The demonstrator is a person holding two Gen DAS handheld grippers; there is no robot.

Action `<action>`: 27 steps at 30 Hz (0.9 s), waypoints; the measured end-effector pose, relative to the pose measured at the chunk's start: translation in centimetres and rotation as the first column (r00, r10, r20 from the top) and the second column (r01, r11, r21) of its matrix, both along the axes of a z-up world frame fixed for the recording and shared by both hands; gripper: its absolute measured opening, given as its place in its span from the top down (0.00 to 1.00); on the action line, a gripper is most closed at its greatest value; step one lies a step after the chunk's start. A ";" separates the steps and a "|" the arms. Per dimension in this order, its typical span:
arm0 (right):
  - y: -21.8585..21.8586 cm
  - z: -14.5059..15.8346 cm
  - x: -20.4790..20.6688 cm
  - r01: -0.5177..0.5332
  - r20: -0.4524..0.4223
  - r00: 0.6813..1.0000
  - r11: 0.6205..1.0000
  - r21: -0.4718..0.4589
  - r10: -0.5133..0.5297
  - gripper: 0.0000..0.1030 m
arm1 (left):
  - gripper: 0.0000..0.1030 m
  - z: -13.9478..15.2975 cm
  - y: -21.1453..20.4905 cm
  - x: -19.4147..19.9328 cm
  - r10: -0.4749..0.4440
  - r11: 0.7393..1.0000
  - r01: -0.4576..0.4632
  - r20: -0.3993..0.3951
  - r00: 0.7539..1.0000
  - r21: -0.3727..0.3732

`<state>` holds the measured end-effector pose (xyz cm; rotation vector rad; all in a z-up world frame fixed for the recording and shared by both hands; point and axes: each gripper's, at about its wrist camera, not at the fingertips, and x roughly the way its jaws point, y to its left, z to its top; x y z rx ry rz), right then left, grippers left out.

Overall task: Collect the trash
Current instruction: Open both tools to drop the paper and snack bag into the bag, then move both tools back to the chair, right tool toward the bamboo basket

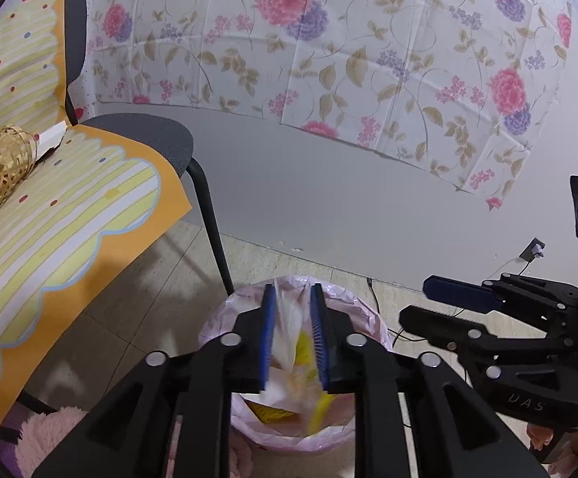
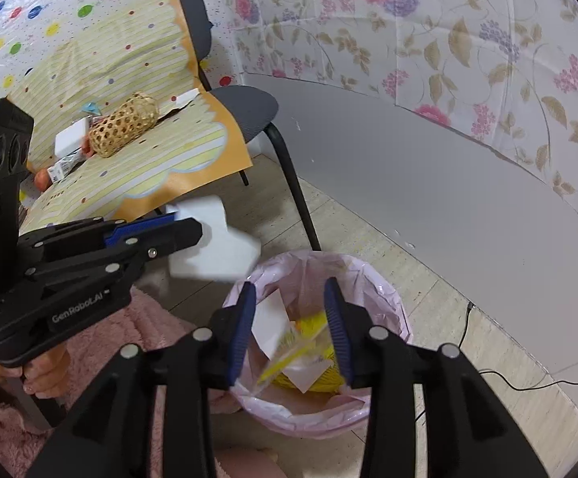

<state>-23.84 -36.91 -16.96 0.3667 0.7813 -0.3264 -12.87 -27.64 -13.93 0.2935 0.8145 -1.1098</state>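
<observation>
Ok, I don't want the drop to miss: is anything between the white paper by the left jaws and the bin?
Nothing visible does. The paper shows blurred just above and left of the bin rim, with only open air between them. The bin's mouth is uncovered, with only trash inside.

Both wrist views are aimed steeply down from close above the bin (image 1: 225,310), (image 2: 384,298). The chair (image 1: 149,139), (image 2: 245,107) and floral wall sheet (image 1: 329,59), (image 2: 468,59) are shared; each gripper is seen, perhaps partly, in the other's view
</observation>
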 end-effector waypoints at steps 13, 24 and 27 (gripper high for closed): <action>2.0 6.6 0.0 -0.048 0.150 0.987 0.995 -0.092 0.062 0.65 | 0.45 4.6 7.1 2.7 0.183 0.983 -0.181 0.078 0.980 -0.029; 7.2 9.9 7.2 -0.216 0.199 0.950 0.967 -0.132 0.239 0.45 | 0.12 8.6 15.4 5.8 0.440 0.896 -0.445 0.187 0.878 -0.017; 8.8 11.0 9.7 -0.258 0.209 0.934 0.953 -0.161 0.288 0.25 | 0.11 9.2 17.8 7.0 0.512 0.856 -0.517 0.173 0.841 -0.019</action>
